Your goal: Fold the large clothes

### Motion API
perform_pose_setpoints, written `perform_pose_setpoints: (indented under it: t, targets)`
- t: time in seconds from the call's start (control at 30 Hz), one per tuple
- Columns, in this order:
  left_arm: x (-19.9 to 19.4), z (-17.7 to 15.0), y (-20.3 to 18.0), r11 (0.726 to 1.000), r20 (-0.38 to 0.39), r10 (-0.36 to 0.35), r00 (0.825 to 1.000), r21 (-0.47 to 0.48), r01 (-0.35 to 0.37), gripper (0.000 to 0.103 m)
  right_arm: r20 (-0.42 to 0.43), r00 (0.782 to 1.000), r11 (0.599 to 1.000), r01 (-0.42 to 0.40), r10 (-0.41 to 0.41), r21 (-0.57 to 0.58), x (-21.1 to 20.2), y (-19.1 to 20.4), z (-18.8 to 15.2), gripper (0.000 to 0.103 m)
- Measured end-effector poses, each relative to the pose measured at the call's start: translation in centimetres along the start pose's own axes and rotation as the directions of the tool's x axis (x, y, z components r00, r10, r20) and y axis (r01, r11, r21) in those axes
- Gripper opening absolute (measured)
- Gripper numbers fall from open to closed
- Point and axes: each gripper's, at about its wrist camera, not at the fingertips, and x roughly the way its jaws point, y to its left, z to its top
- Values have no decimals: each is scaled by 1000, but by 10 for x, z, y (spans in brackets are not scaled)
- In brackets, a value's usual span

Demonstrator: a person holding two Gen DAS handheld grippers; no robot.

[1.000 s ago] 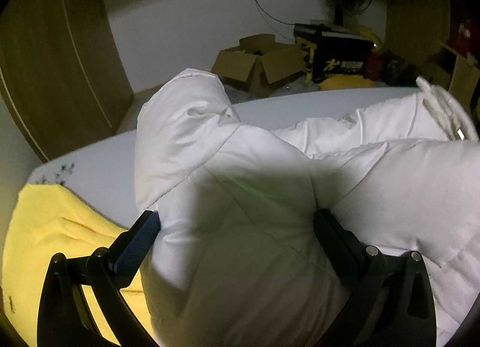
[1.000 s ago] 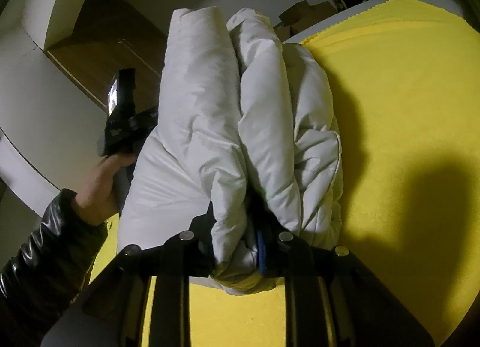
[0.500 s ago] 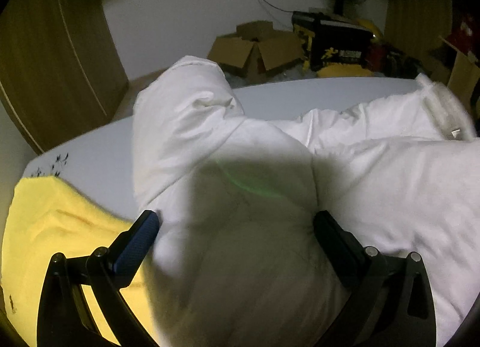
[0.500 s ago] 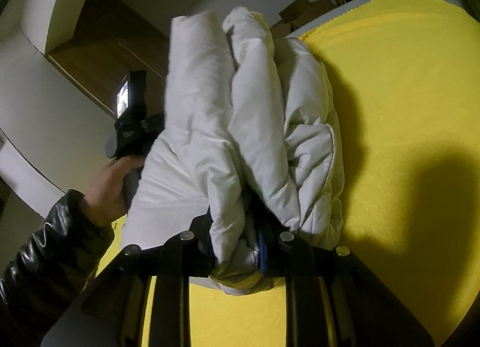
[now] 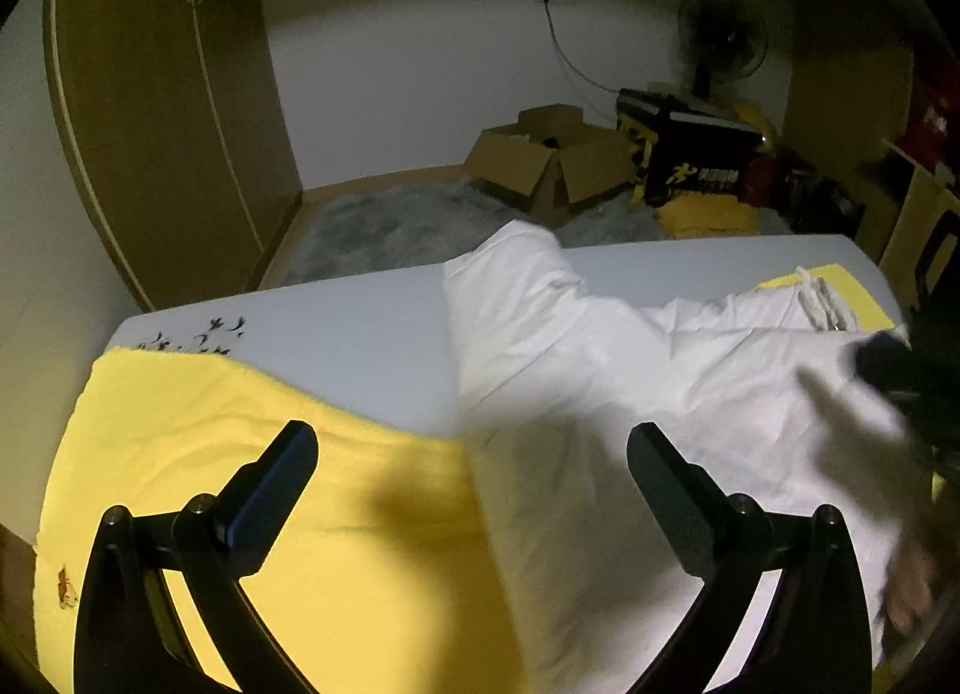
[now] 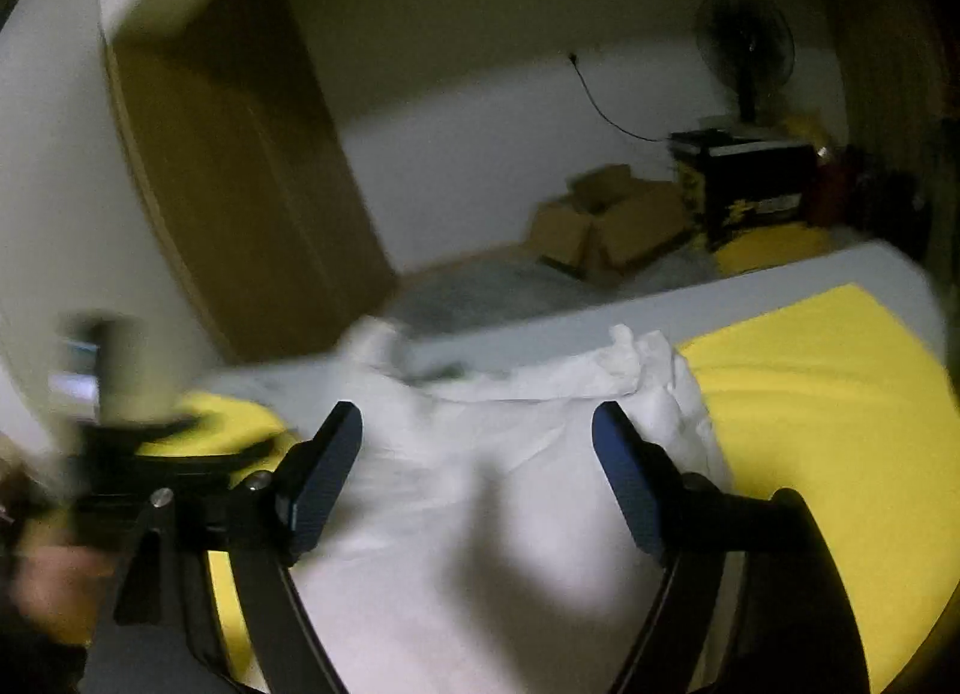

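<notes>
The left gripper (image 5: 471, 451) hangs with its jaws spread wide and nothing between them, over the seam where the white padded jacket (image 5: 630, 394) meets the yellow cloth (image 5: 300, 484). Its left finger sits above the cloth, its right finger above the jacket. The right gripper (image 6: 477, 433) is likewise spread wide and empty, poised over the jacket's (image 6: 480, 502) bulk; whether either finger touches the fabric cannot be told through the blur.

The jacket lies flattened on the table (image 5: 360, 334), partly on the yellow cloth and partly on the bare white surface. One sleeve-like end reaches toward the far edge of the table, and a ribbed cuff or hem (image 5: 819, 304) shows at the jacket's right side. In the right wrist view the yellow cloth (image 6: 840, 394) spreads out to the right of the jacket.

Beyond the jacket, past the far edge of the table, open cardboard boxes (image 5: 552, 159) stand on the floor. To their right is a black and yellow case (image 5: 690, 153), with a standing fan (image 5: 723, 42) behind it. A wooden wardrobe (image 5: 162, 111) stands to the left of the boxes.
</notes>
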Motion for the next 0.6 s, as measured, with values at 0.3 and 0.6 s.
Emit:
perform_pose_setpoints:
  t: [0.3, 0.6]
  targets:
    - [39, -11, 29, 996, -81, -2, 997, -88, -5, 103, -223, 975, 994, 41, -18, 99, 64, -58, -30, 79]
    - [14, -28, 45, 993, -113, -16, 993, -119, 3, 103, -274, 958, 993, 105, -88, 46, 86, -44, -27, 81]
